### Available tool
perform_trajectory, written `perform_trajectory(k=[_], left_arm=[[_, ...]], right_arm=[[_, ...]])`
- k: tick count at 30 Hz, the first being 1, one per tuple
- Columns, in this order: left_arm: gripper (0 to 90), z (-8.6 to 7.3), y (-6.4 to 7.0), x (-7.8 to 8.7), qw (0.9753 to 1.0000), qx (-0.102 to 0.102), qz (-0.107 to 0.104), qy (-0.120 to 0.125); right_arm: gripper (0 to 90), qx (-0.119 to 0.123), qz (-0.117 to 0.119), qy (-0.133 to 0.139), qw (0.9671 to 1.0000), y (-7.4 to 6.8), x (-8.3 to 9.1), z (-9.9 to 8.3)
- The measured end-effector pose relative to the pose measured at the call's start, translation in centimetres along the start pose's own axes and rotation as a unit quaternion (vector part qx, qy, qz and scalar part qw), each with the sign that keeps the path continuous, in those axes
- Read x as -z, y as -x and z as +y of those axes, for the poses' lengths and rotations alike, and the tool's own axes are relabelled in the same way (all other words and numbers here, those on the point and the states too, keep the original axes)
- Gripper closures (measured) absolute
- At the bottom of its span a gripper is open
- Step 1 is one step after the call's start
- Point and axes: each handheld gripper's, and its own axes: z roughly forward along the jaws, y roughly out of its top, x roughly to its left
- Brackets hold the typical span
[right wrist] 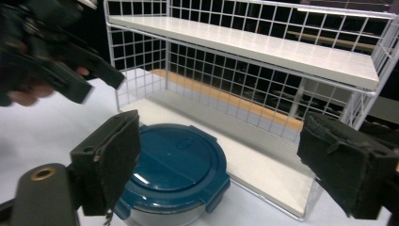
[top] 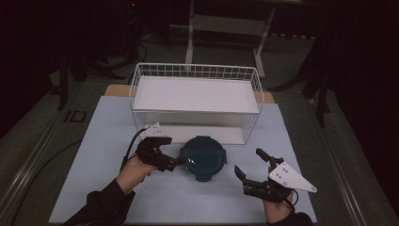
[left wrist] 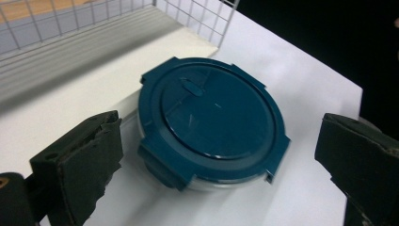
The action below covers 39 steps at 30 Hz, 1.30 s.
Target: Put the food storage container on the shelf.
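One round blue lidded container (top: 203, 158) sits just beside the left gripper (top: 175, 162), ahead of its spread jaws. One white wire rack (top: 195, 101) with two shelves stands beyond it. Two grippers: the right gripper (top: 249, 164) gapes too.

The high view looks forward and down over my table (top: 94, 188). My left gripper view stares down, close over the blue container (left wrist: 211, 122). My right gripper view faces it low, wire shelf (right wrist: 263, 52) behind; both share the container.
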Motion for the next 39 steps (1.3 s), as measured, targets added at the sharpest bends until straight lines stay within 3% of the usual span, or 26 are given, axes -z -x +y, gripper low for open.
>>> perform_trajectory(k=[2,5,9,10,11,12,13,15,18,19,20,22,24,26,30,31,33,34,36,37,38,39], left_arm=[[1.5,0.1,-0.6,-0.4,0.9998,0.020,-0.004,0.001],[1.5,0.1,-1.6,-0.9,0.9990,0.045,-0.004,-0.003],[1.7,-0.2,-2.9,-1.8,0.9967,0.079,-0.004,-0.018],[1.7,-0.2,-2.9,-1.8,0.9967,0.079,-0.004,-0.018],[1.7,-0.5,-3.4,-2.3,0.9941,0.105,-0.004,-0.027],[1.7,-0.6,-3.7,-2.5,0.9927,0.117,-0.006,-0.030],[1.7,-0.8,-3.9,-2.6,0.9915,0.126,-0.005,-0.032],[1.8,-1.2,-4.3,-3.1,0.9887,0.143,0.001,-0.044],[1.8,-1.8,-4.7,-3.7,0.9850,0.162,-0.012,-0.059],[2.1,-2.1,-4.8,-4.0,0.9812,0.180,-0.022,-0.067],[2.8,-2.1,-4.8,-4.0,0.9812,0.180,-0.022,-0.067],[4.4,-2.4,-4.8,-4.5,0.9759,0.194,-0.032,-0.095],[5.7,-2.5,-4.8,-4.7,0.9727,0.205,-0.035,-0.103],[9.8,-2.6,-5.0,-4.7,0.9695,0.218,-0.043,-0.104],[28.1,-2.6,-5.4,-4.6,0.9633,0.245,-0.053,-0.097],[33.1,-2.7,-5.6,-4.6,0.9592,0.259,-0.060,-0.097],[40.3,-2.9,-5.8,-4.6,0.9564,0.268,-0.061,-0.099],[42.8,-3.1,-6.0,-4.7,0.9527,0.278,-0.070,-0.100],[45.5,-3.2,-6.2,-4.8,0.9479,0.292,-0.080,-0.097],[47.4,-3.2,-6.2,-4.8,0.9479,0.292,-0.080,-0.097],[48.5,-3.4,-6.3,-5.0,0.9434,0.304,-0.089,-0.099],[49.7,-3.4,-6.4,-5.0,0.9418,0.307,-0.092,-0.100]], right_arm=[[14.0,0.000,-0.004,-0.001,1.0000,0.0,-0.1,0.0],[16.7,-0.015,0.021,-0.020,0.9995,0.1,-0.3,-0.1],[17.6,-0.017,0.020,-0.023,0.9994,0.1,-0.4,-0.3],[17.6,-0.017,0.020,-0.023,0.9994,0.1,-0.4,-0.3],[17.2,-0.019,0.019,-0.020,0.9994,0.1,-0.4,-0.3],[15.3,-0.012,0.018,-0.014,0.9997,0.2,-0.5,-0.3],[15.0,-0.004,0.013,-0.017,0.9998,0.1,-0.5,-0.4],[12.4,-0.011,0.009,-0.023,0.9996,0.0,-0.5,-0.5],[10.6,-0.011,0.001,-0.028,0.9996,-0.1,-0.6,-0.6],[10.6,-0.010,-0.005,-0.032,0.9994,-0.3,-0.8,-0.8],[10.6,-0.010,-0.005,-0.032,0.9994,-0.3,-0.8,-0.8],[10.1,-0.006,-0.005,-0.036,0.9993,-0.7,-1.0,-0.8],[10.1,0.000,-0.003,-0.045,0.9990,-1.0,-1.2,-0.8],[10.2,0.002,0.001,-0.049,0.9988,-1.1,-1.3,-1.0],[10.2,0.005,0.004,-0.055,0.9985,-1.3,-1.5,-1.1],[10.2,0.007,0.003,-0.056,0.9984,-1.3,-1.5,-1.1],[10.2,0.007,0.004,-0.057,0.9983,-1.3,-1.5,-1.1],[10.2,0.006,0.004,-0.057,0.9983,-1.3,-1.5,-1.1],[10.2,0.008,0.006,-0.061,0.9981,-1.3,-1.6,-1.1],[10.2,0.007,0.006,-0.060,0.9982,-1.3,-1.6,-1.2],[10.2,0.007,0.007,-0.062,0.9980,-1.3,-1.6,-1.2],[10.2,0.007,0.006,-0.062,0.9980,-1.3,-1.6,-1.2]])
